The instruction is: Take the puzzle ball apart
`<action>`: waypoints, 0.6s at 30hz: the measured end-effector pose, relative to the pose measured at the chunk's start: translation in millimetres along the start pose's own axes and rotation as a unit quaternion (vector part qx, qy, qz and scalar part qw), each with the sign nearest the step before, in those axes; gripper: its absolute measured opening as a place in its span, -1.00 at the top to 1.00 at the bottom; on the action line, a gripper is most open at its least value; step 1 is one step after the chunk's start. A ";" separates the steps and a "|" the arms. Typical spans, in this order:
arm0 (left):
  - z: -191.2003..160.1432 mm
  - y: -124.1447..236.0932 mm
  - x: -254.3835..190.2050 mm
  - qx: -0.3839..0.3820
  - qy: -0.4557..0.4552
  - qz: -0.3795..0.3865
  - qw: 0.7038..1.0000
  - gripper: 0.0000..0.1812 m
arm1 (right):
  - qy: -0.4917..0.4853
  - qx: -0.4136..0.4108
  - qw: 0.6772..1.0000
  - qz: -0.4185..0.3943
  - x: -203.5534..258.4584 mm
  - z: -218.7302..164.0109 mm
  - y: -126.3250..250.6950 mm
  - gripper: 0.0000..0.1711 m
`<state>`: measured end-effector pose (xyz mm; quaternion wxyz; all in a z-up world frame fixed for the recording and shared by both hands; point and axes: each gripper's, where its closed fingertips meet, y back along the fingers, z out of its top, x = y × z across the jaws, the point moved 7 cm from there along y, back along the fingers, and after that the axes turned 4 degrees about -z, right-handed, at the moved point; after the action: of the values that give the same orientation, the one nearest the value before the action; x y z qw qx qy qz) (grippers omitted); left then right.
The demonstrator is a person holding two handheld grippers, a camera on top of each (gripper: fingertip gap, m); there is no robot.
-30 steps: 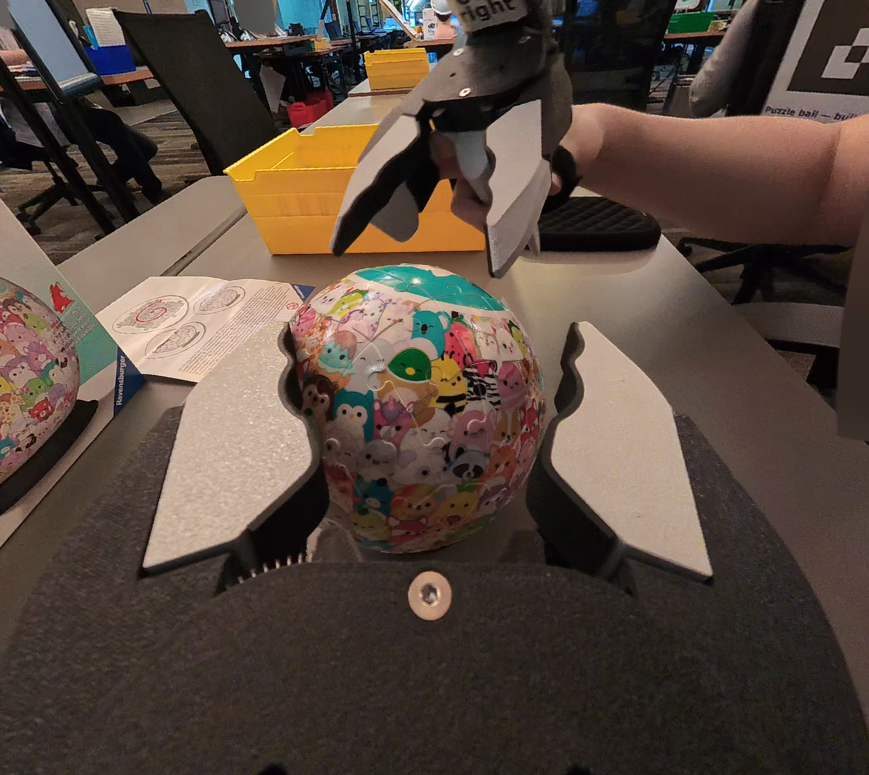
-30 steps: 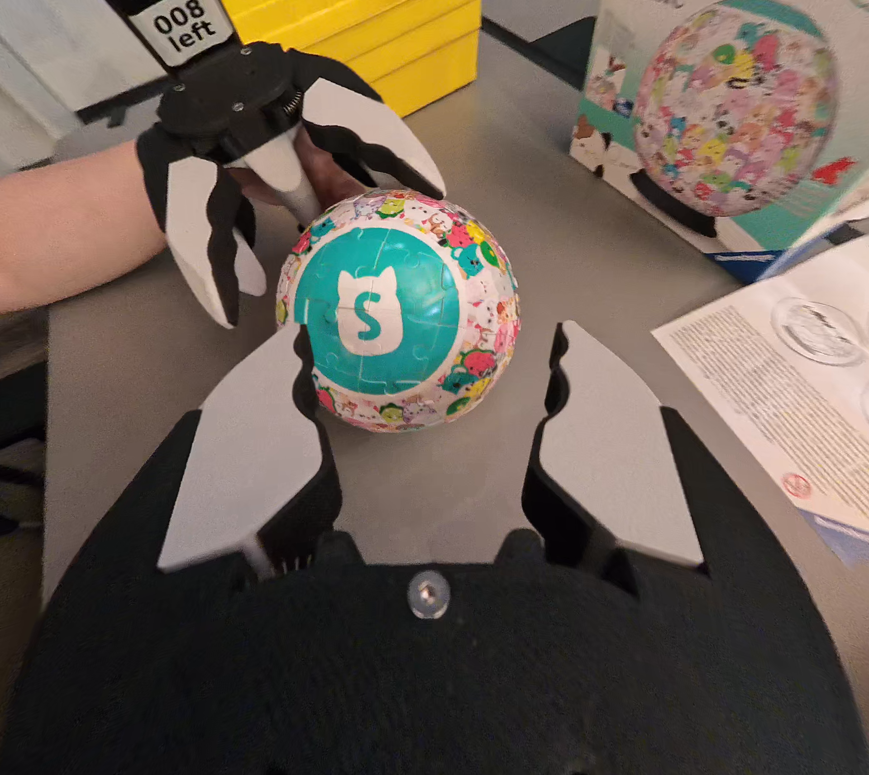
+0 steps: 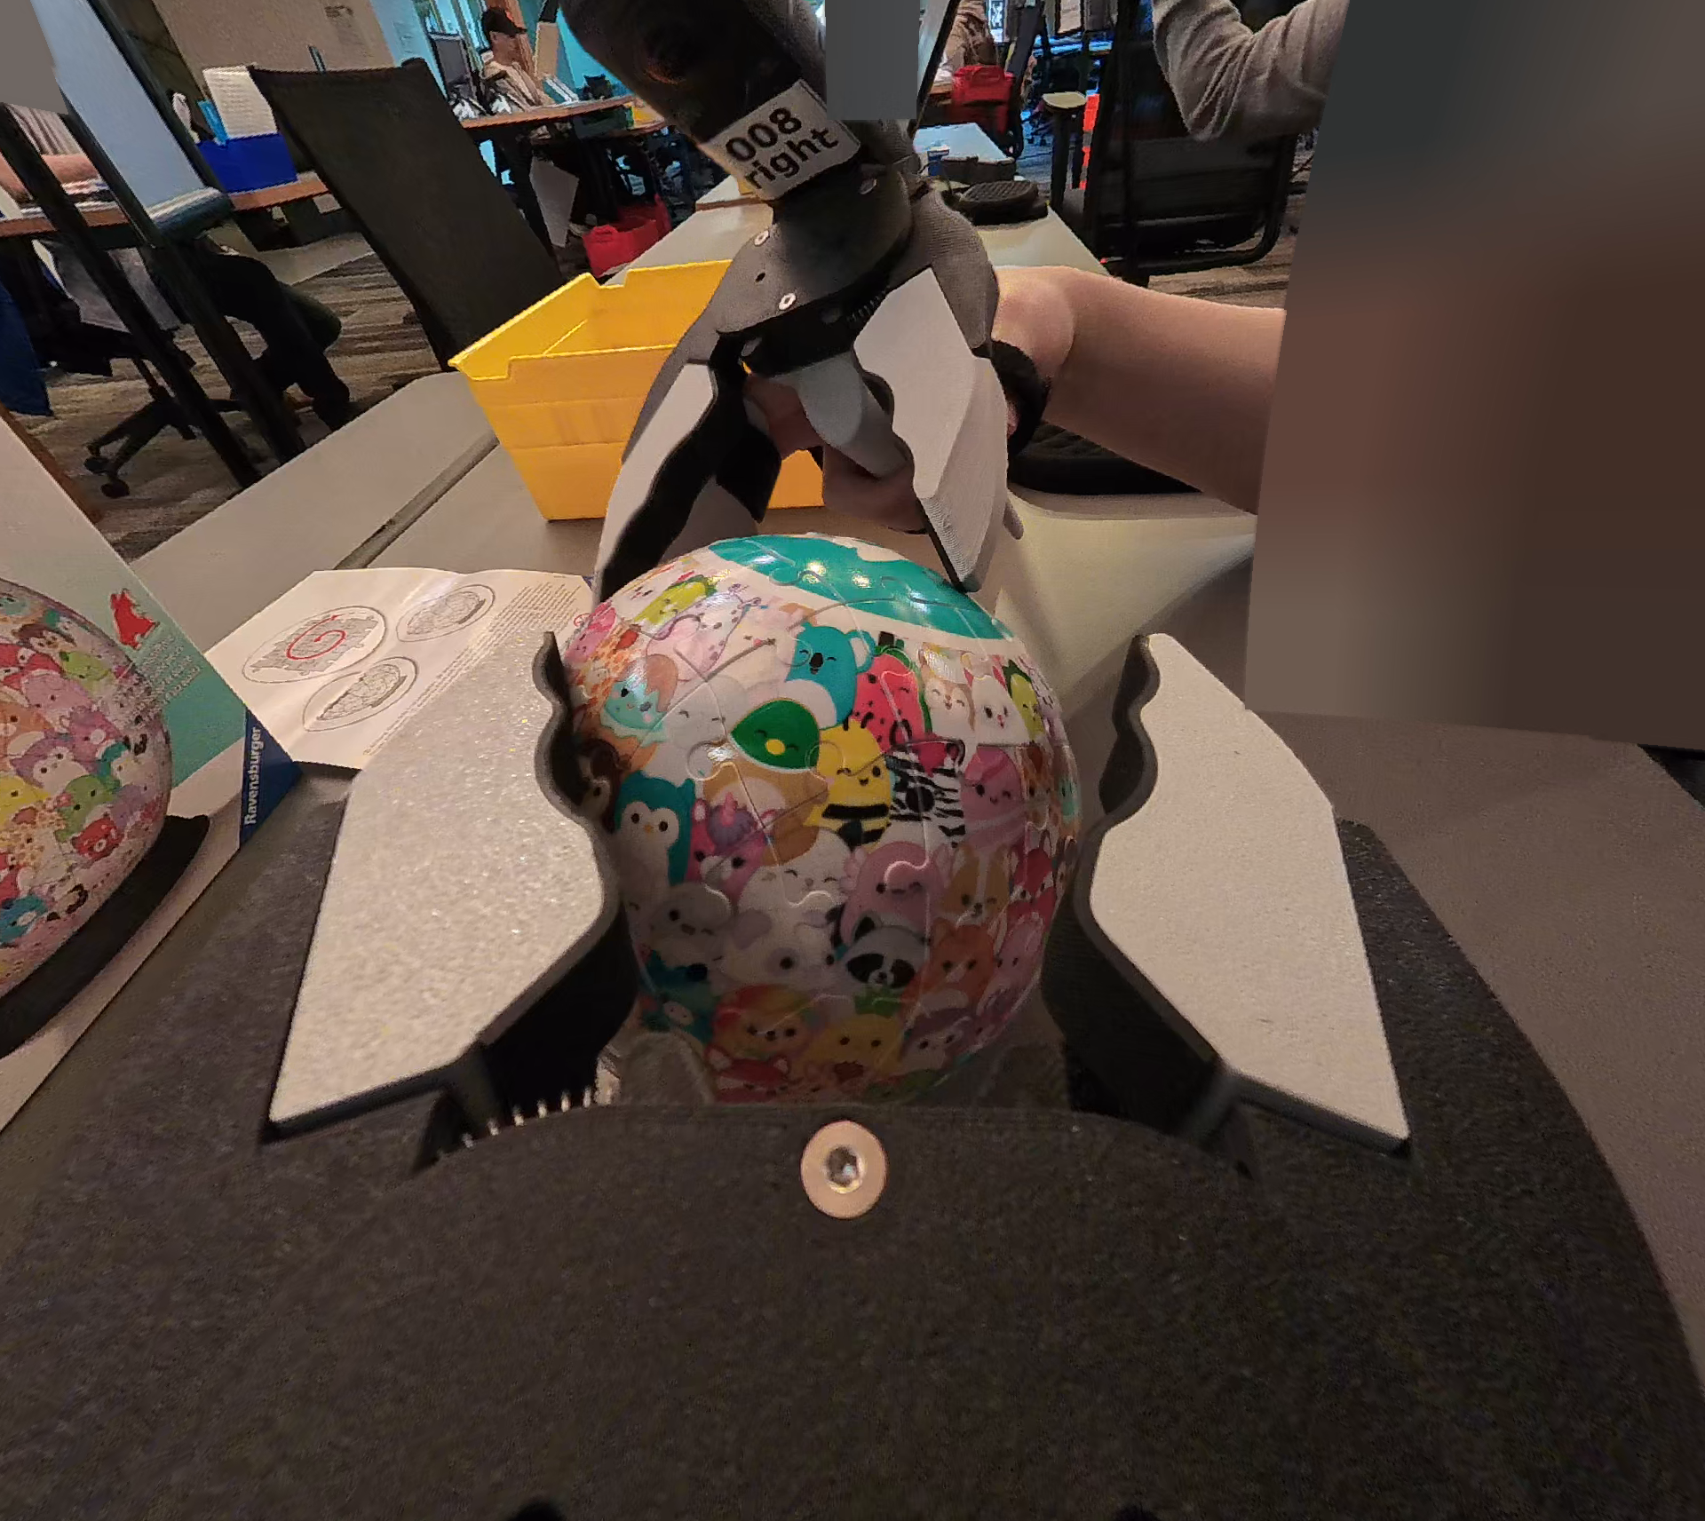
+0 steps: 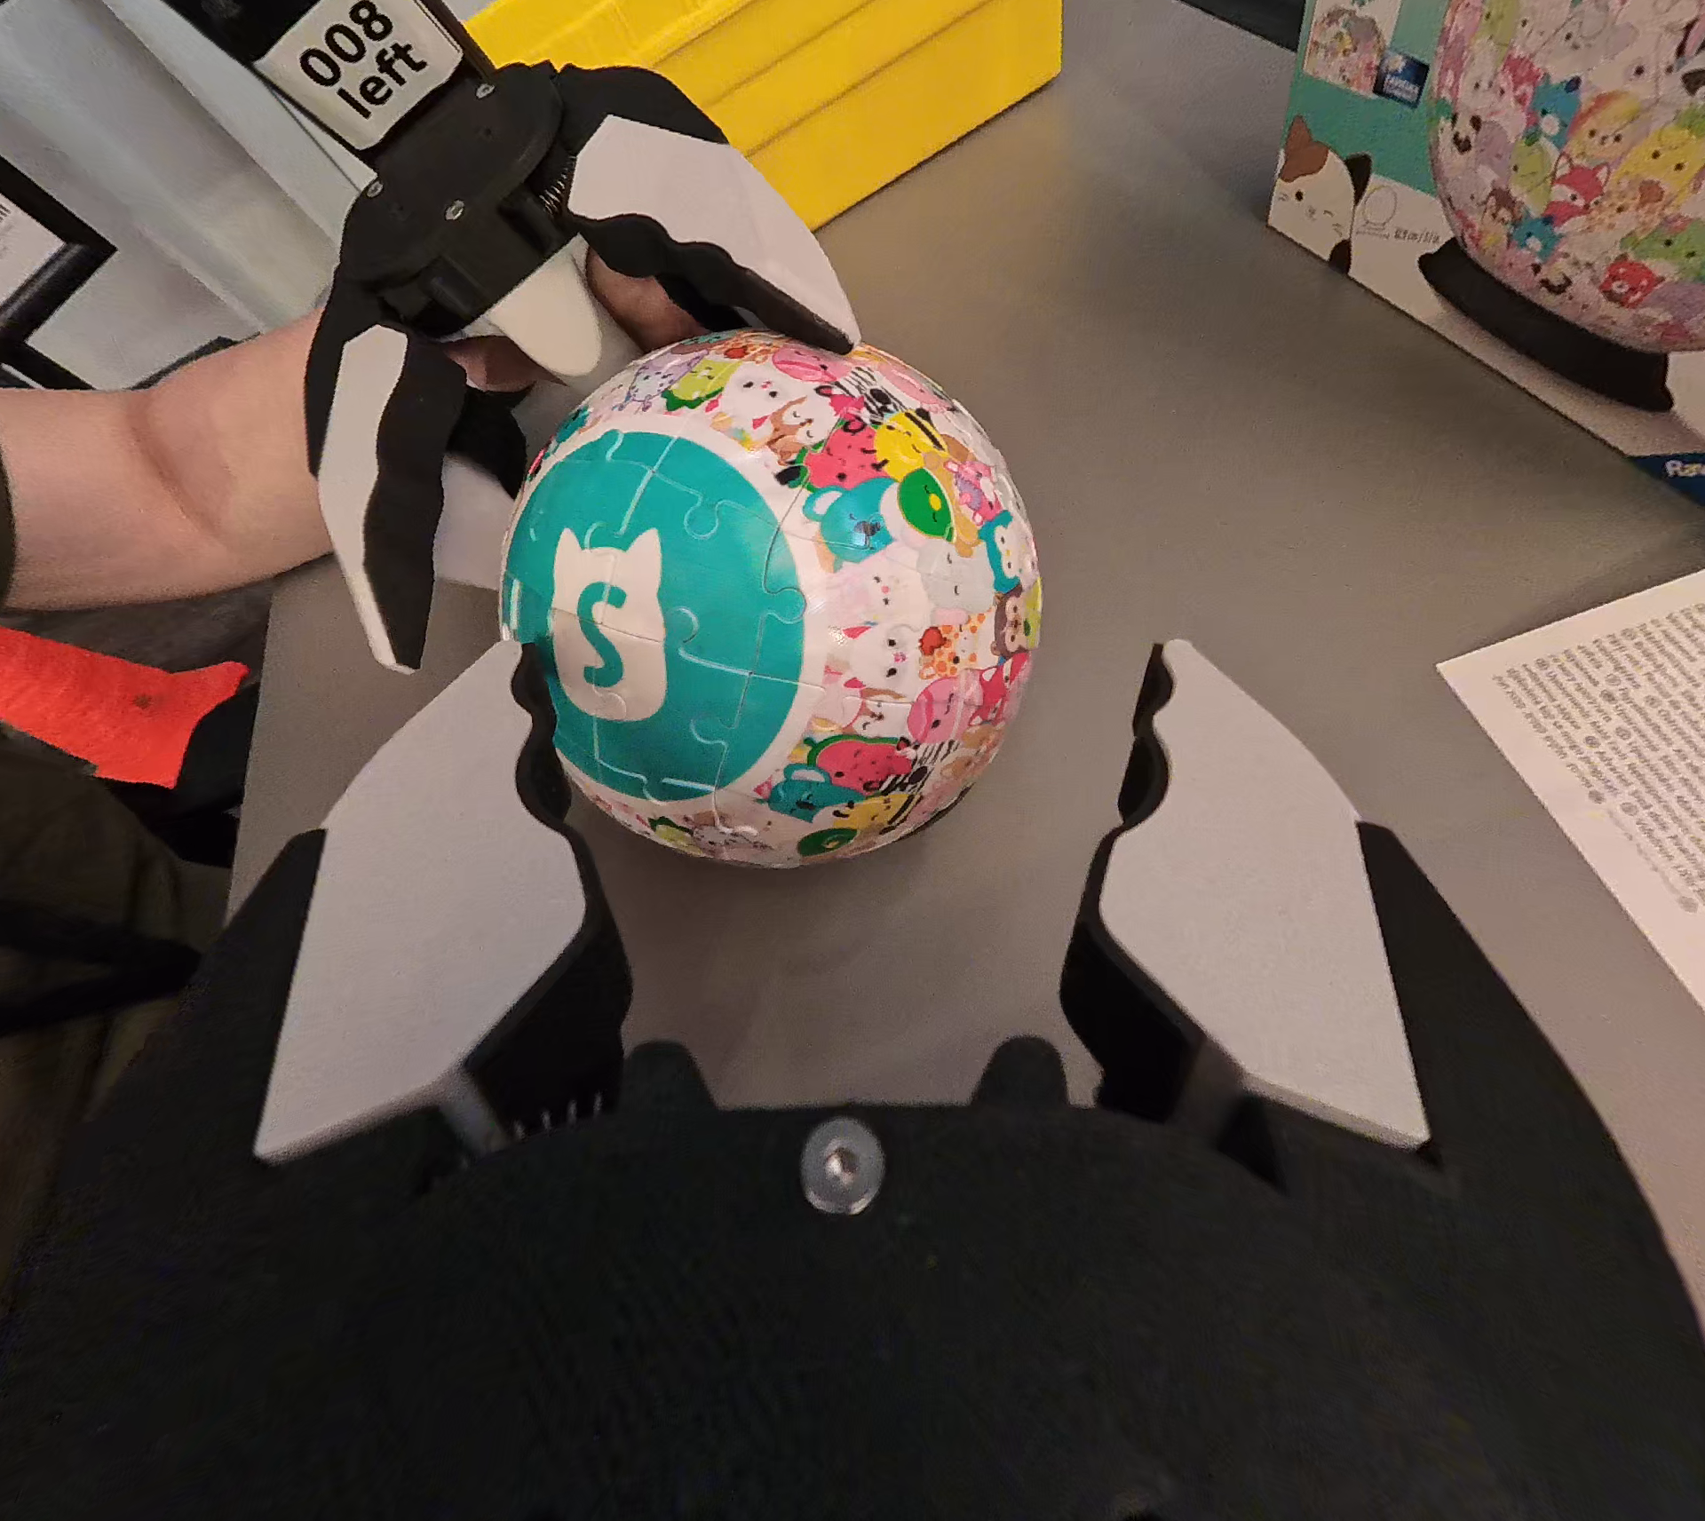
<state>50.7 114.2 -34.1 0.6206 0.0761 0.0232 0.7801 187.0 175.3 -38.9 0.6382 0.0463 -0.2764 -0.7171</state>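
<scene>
teal cap now under the right tool

puzzle ball (image 3: 821, 822) sits whole on the grey bench (image 4: 1153, 388), cradled between the spread left tool (image 3: 835, 831). the right tool (image 4: 835, 748), spread too, has dropped onto the teal cap, so prying the first pieces looks next.

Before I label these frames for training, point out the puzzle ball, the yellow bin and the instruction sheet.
puzzle ball (image 4: 775, 600): right wrist view, on its teal cap's edge.
yellow bin (image 4: 830, 1): right wrist view, on its ribbed side wall.
instruction sheet (image 3: 415, 646): left wrist view, on the page's printed diagrams.
</scene>
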 end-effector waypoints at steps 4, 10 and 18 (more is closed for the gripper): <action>-0.3 -0.8 -0.6 0.003 -0.005 0.003 1.000 -0.23 | -0.008 0.011 1.000 -0.002 -0.9 -1.2 -0.3 -0.42; -0.5 -1.4 -0.3 0.005 -0.006 0.006 1.000 -0.25 | 0.006 0.015 1.000 -0.026 0.7 0.5 1.3 -0.44; -0.4 -1.7 -0.3 0.008 -0.007 0.008 1.000 -0.26 | 0.014 0.021 0.999 -0.048 3.0 1.4 3.8 -0.43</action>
<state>52.4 114.3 -34.8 0.6142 0.0867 0.0245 0.7840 189.3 172.8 -35.1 0.6053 0.0828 -0.2803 -0.7404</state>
